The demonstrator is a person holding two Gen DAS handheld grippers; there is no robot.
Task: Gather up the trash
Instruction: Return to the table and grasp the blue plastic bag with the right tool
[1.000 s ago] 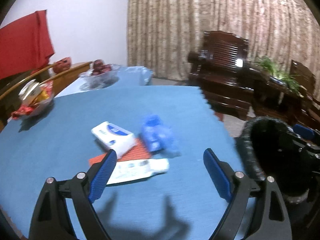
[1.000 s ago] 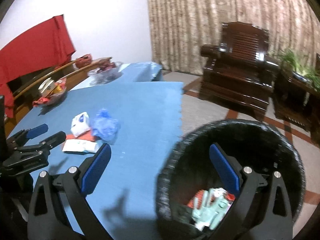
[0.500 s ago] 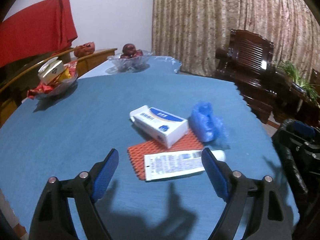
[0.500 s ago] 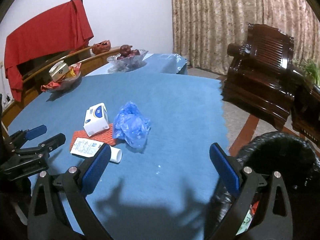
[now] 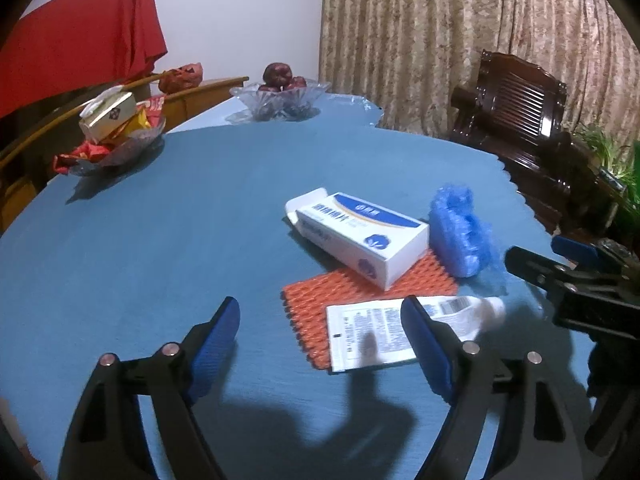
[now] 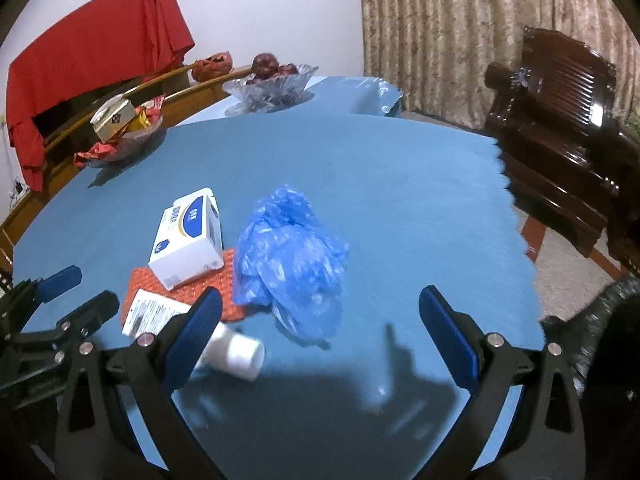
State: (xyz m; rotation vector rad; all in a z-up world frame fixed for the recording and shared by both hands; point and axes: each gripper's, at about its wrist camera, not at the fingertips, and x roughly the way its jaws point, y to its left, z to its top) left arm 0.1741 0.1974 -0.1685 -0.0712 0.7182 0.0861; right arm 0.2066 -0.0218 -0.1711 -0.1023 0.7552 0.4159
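Since a second ago, when the right gripper [image 6: 320,312] hung over the black bin with trash already inside, both tools have swung back to the blue table [image 5: 140,260], so one drop-off looks finished and a fresh pick is starting. That right gripper now hovers wide open and empty, with the crumpled blue bag [image 6: 290,268] lying between its fingers at about 12 o'clock; only the bin's rim [image 6: 600,312] shows, at 4 o'clock. Likewise wide open and empty, the left gripper [image 5: 320,330] has closed in on the white tube [image 5: 392,330], whose flat end sits partly behind its right finger. At 1 o'clock from it the white carton [image 5: 364,236] rests on the orange mesh sheet [image 5: 316,304]. Four pieces are left on the table, and the bag seems the likeliest next grab.
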